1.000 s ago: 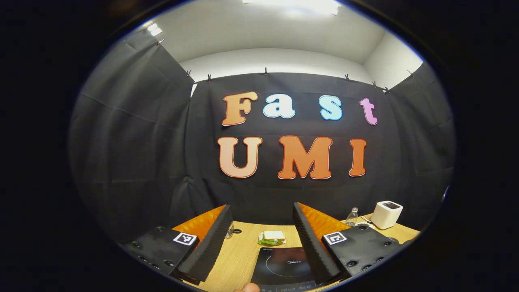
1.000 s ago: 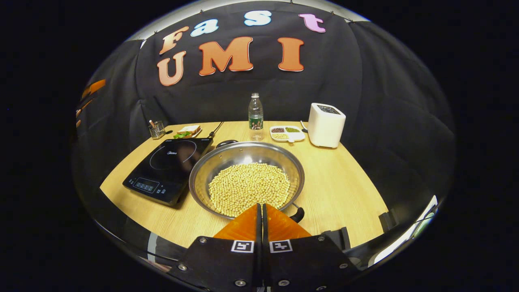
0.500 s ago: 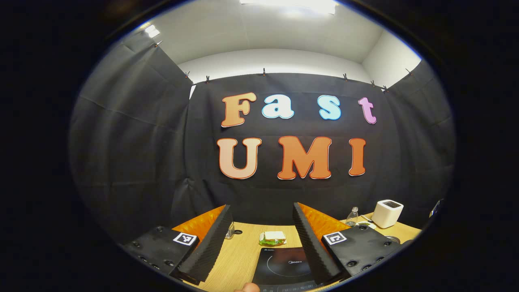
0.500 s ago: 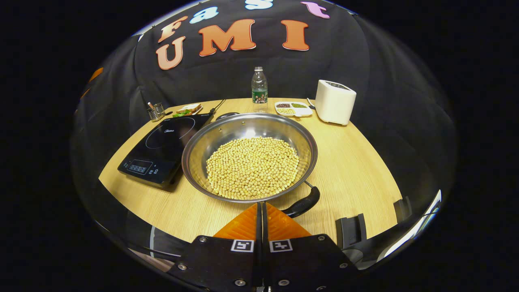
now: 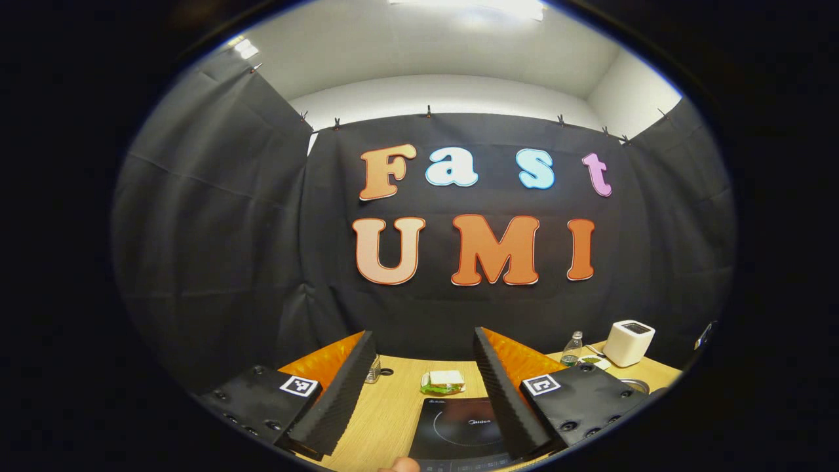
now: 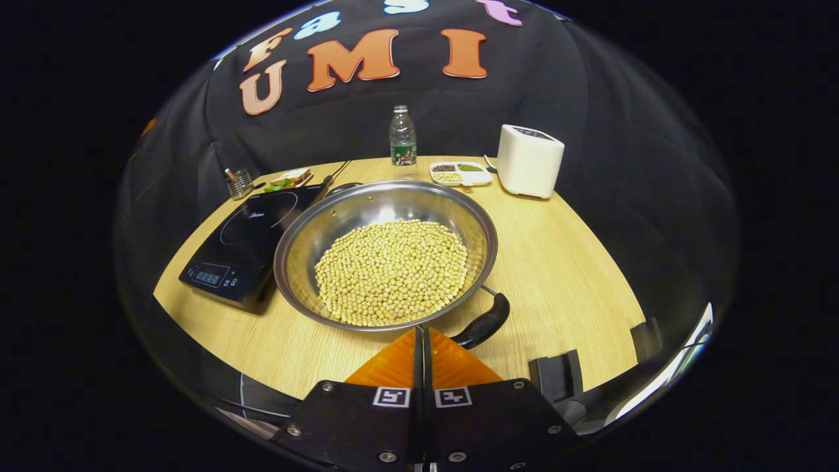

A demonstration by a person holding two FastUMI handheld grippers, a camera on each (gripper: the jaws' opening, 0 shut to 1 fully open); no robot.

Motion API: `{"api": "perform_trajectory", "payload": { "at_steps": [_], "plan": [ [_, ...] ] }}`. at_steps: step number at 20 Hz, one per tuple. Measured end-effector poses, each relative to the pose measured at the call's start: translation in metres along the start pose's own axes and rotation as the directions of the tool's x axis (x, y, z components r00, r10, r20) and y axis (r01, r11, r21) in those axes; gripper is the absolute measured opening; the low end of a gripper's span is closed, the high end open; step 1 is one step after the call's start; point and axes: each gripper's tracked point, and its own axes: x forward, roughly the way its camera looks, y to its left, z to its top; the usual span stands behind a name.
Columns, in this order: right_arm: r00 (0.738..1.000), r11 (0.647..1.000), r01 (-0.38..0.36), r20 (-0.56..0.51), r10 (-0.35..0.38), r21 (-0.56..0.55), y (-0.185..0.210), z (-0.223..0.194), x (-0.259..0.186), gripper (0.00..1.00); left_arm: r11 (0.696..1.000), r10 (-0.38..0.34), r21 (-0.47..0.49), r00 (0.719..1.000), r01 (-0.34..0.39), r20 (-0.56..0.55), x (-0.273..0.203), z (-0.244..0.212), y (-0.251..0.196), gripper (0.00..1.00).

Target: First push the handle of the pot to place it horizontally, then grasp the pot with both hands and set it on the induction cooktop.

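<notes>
The right gripper [image 6: 423,337], fingers pressed together, has closed on the pot [image 6: 385,254] handle [image 6: 484,322] to push; left gripper [image 5: 419,387] waits spread.

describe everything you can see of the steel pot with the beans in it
The wide, shallow, shiny steel pot sits upright on the light wooden table, right beside the black induction cooktop. A flat layer of pale yellow beans covers its bottom. Its black handle juts toward the shut right gripper.

Your pot [image 6: 387,255] sits mid-counter [image 6: 577,288], cooktop [image 6: 246,242] touching its left; bottle [image 6: 402,136] stands at the far edge.
</notes>
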Motion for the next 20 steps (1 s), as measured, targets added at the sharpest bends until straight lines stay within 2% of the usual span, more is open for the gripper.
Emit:
{"api": "perform_trajectory", "payload": {
  "at_steps": [6,13,20],
  "plan": [
    [0.999,0.999,0.042,0.005,-0.042,0.023,-0.019,0.005,0.005,0.0,1.0,-0.002,0.008,1.0,0.002,-0.011,0.004,-0.004,-0.001,0.99],
    [0.999,0.996,0.041,0.003,-0.041,0.084,-0.032,0.016,0.013,0.0,1.0,-0.003,0.007,1.0,0.003,-0.017,0.01,-0.008,-0.004,0.97],
    [0.997,0.993,0.078,0.014,-0.08,0.085,-0.052,0.029,0.025,0.0,1.0,-0.008,0.006,1.0,0.008,-0.03,0.017,-0.014,-0.009,0.99]
  ]
}}
